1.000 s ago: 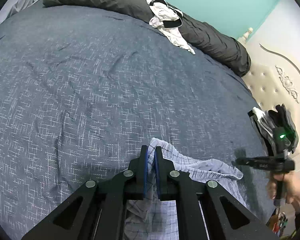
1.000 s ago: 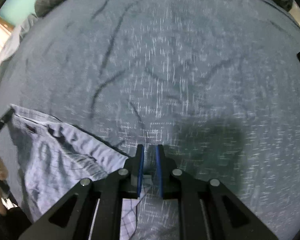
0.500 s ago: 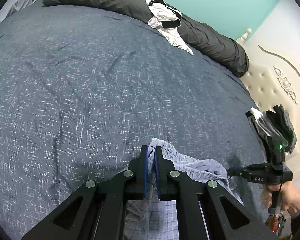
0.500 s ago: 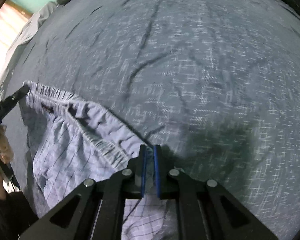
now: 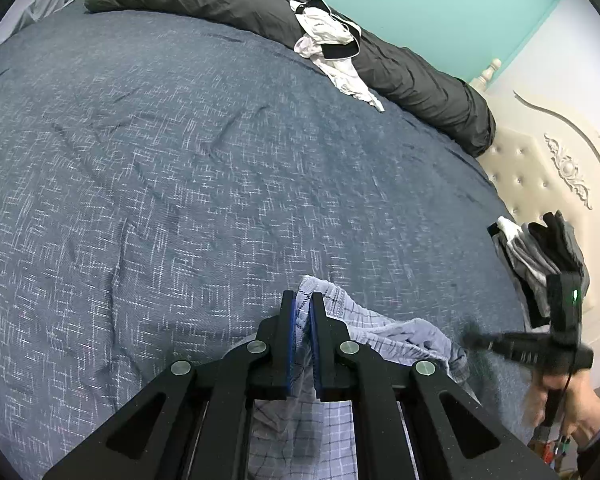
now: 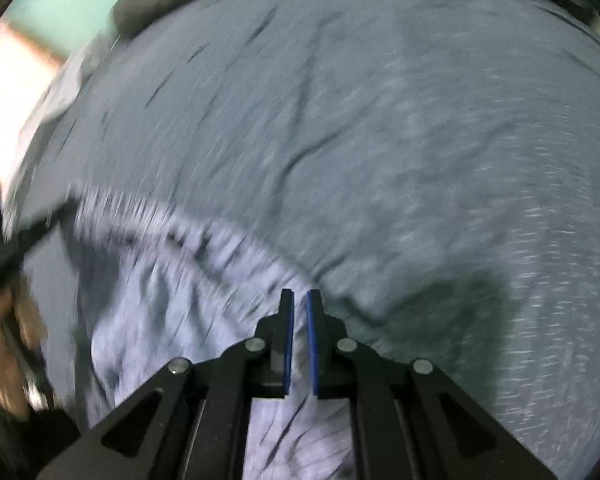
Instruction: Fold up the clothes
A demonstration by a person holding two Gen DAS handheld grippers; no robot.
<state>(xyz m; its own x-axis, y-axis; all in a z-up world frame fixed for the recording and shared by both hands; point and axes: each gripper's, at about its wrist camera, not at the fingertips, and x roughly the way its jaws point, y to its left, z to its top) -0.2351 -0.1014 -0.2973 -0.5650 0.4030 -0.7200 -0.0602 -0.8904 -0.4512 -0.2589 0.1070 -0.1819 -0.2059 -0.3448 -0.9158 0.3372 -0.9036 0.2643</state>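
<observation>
now both hand-held grippers (image 5: 301,308) (image 6: 299,308) angled down, clamping checked shorts (image 5: 384,336)

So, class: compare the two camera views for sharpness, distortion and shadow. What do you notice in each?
Left wrist view: sharp across the blue bedspread and checked garment, edges bowed by the fisheye, only the right tongs smeared. Right wrist view: motion blur streaks the bedspread and garment, while its own tongs stay crisp; a dark shadow falls to their right.

Blue bed (image 5: 188,168) with black bolster (image 5: 400,76), clothes (image 5: 536,256)
</observation>
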